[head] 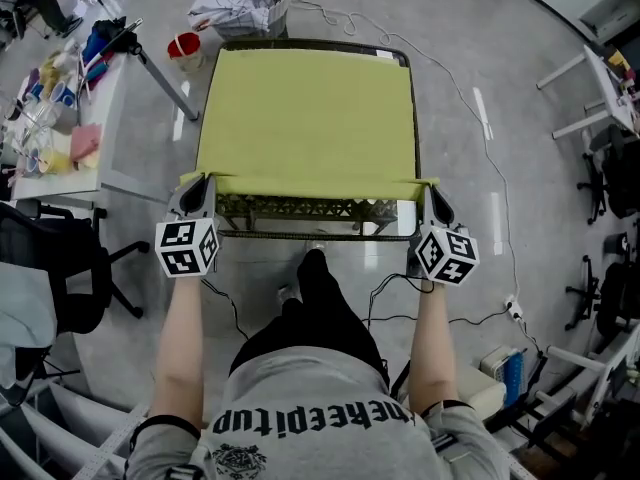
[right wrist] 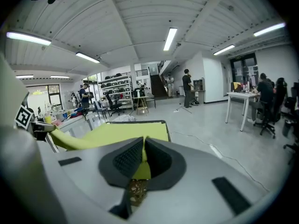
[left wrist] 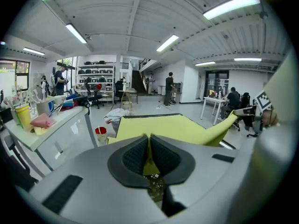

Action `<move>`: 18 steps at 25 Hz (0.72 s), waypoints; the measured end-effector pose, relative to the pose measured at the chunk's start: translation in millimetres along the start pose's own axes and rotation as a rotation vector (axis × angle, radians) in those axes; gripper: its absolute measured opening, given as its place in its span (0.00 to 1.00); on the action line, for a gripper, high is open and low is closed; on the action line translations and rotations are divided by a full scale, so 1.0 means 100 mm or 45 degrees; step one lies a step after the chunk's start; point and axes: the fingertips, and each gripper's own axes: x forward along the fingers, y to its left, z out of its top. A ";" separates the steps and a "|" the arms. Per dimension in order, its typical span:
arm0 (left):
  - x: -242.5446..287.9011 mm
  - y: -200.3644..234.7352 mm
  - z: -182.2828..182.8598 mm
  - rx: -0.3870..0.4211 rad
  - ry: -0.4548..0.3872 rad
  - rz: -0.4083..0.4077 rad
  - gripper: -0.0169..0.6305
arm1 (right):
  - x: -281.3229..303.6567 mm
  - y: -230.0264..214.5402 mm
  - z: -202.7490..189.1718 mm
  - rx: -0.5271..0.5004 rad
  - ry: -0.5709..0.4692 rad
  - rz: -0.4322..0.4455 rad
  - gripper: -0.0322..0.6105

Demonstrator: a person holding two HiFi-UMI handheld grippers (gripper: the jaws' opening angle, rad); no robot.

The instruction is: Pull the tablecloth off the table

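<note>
A yellow-green tablecloth (head: 305,113) lies over a dark-framed table (head: 310,216). Its near edge is lifted off the table's front. My left gripper (head: 203,182) is shut on the cloth's near left corner, and my right gripper (head: 430,190) is shut on the near right corner. In the left gripper view the cloth (left wrist: 161,127) runs out from between the black pads (left wrist: 135,155). The right gripper view shows the cloth (right wrist: 117,133) pinched the same way between its pads (right wrist: 128,157). The table's patterned front top (head: 300,210) shows bare under the raised edge.
A white desk (head: 70,138) with clutter stands at the left, with a black chair (head: 55,268) below it. A red bucket (head: 184,46) and a checked bundle (head: 243,3) lie beyond the table. A cable (head: 470,108) trails over the floor at the right. Office chairs (head: 610,178) stand far right.
</note>
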 end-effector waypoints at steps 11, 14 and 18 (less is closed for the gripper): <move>0.77 0.21 0.46 0.014 0.003 0.036 0.06 | 0.85 -0.12 0.44 -0.020 0.011 0.040 0.08; 0.97 0.25 0.60 0.013 0.005 0.060 0.06 | 1.11 -0.17 0.58 -0.026 0.009 0.065 0.08; 1.23 0.31 0.77 0.009 -0.002 0.095 0.06 | 1.43 -0.22 0.73 -0.033 0.004 0.094 0.08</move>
